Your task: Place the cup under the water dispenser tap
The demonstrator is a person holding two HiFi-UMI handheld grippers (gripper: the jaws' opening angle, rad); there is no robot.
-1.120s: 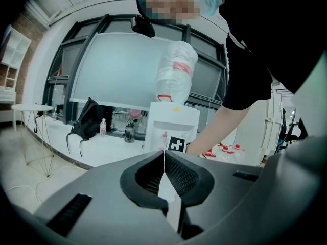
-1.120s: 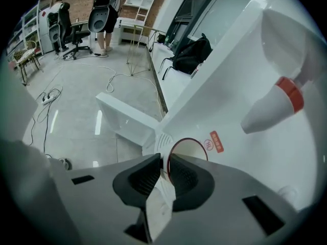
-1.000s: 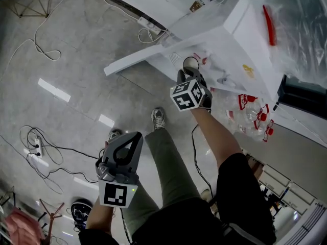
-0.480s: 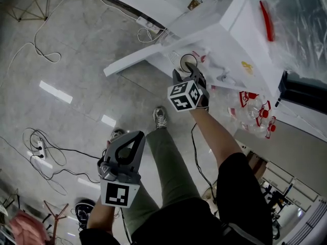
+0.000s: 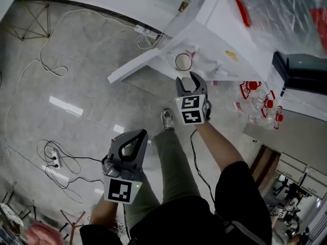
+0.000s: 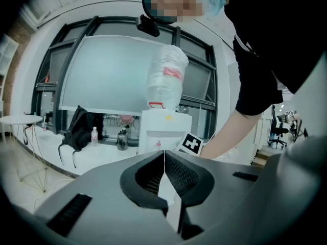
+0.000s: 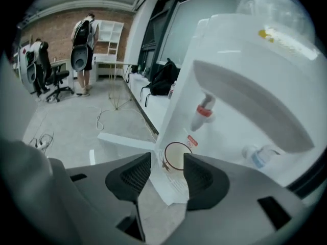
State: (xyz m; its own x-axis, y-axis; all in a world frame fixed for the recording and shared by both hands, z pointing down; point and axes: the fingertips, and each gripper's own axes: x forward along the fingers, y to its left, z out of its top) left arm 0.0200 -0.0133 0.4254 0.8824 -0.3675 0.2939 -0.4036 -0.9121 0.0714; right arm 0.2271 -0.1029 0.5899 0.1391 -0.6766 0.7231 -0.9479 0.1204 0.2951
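Head view: the cup (image 5: 183, 62) stands at the front of the water dispenser (image 5: 225, 29), in the recess below its taps, w/ nothing gripping it. The right gripper (image 5: 191, 81) hangs just in front of the dispenser. Its jaws have just been opening and are spread wide, nothing betw them. The left gripper (image 5: 132, 139) is well away from the dispenser.

Left gripper view: jaws together, empty. The dispenser is far ahead, so we see no risk from this side.

Right gripper view: the cup shows thru the gap, on the drip tray (image 7: 171, 187) below the dispenser's red tap (image 7: 203, 112), pads clear of it. Risks, as we judge them: if we swing sideways while backing off, a jaw tip clips the rim and the light cup tips or slides off the tray. The cup also looks slightly off the spout line. We can't confirm this, but water may miss.
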